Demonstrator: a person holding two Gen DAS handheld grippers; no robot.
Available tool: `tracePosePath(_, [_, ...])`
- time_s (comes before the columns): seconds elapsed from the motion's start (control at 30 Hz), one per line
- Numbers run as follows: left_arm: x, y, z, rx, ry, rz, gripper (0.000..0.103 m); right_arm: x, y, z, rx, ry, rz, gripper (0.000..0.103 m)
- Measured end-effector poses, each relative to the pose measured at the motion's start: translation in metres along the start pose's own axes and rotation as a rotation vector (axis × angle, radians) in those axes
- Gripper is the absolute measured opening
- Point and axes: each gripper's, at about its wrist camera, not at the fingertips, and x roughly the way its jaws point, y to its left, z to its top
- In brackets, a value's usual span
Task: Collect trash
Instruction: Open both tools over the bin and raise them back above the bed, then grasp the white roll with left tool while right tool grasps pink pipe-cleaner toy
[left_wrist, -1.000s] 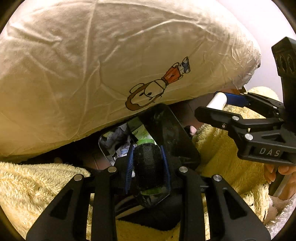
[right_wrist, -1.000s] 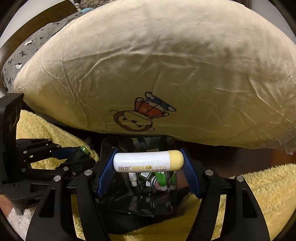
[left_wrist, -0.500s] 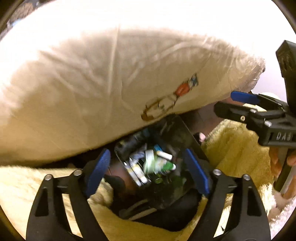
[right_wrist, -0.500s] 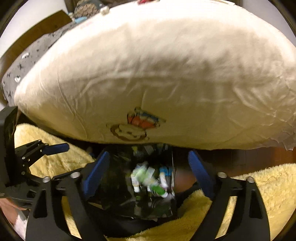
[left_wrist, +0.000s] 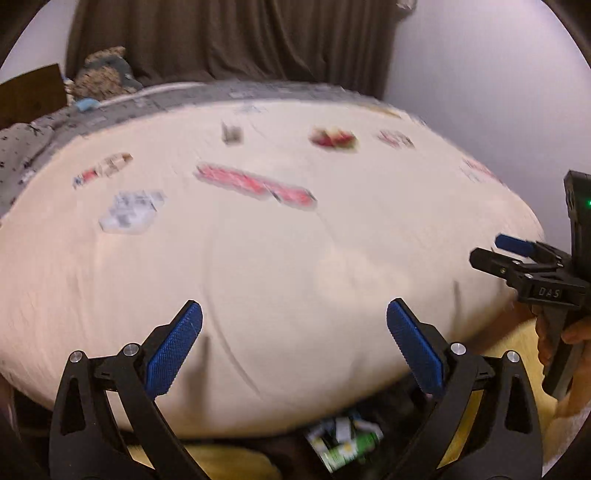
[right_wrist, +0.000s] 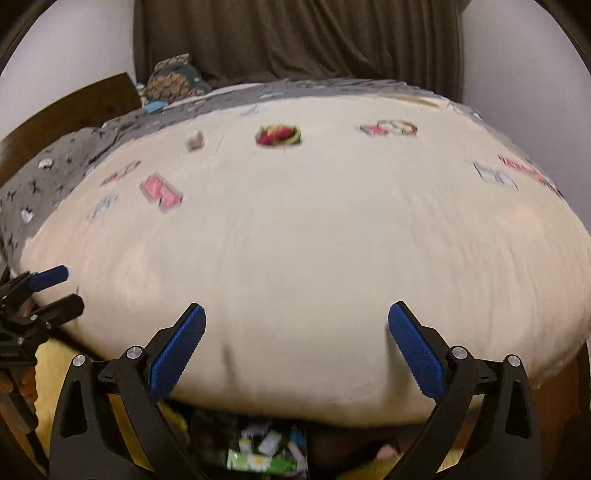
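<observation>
cream bed cover (right_wrist: 295, 258), dark curtain (right_wrist: 295, 37), pale walls (left_wrist: 480, 55)

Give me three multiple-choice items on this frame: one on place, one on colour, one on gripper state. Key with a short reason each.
1. Where is the trash bin relative to the bed?
A. on top of the bed
B. below the near edge of the bed
C. against the curtain

2. What colour are the pads on the fingers?
A. blue
B. red
C. white

3. What is between the fingers of the right gripper?
A. a white tube
B. a green bottle
C. nothing

Key:
1 B: the trash bin shows at the bottom of the right wrist view, under the near edge of the cream bed cover.
2 A: the pads are blue on both grippers.
3 C: the right gripper is opening and its fingers stand wide apart with only the bed cover behind them; the left gripper likewise.
</observation>
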Motion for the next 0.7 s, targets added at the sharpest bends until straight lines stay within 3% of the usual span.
tracePosePath(0.2, [0.036,0.03,0.056,-0.053,-0.025,0.108,0.095,0.048,0.006,0.068,-0.021,-0.031,-0.031,0.099])
tracePosePath(0.4, [0.089,0.043,0.114,-0.054,-0.021,0.166,0.095,0.097,0.006,0.119,-0.042,-0.012,-0.051,0.099])
tracePosePath(0.57, [0.135,0.057,0.152,-0.075,-0.006,0.206,0.094,0.137,0.007,0.144,-0.068,0.045,-0.039,0.081])
tracePosePath(0.7, [0.169,0.065,0.179,-0.084,0.019,0.201,0.087,0.159,0.013,0.16,-0.094,0.055,-0.032,0.081])
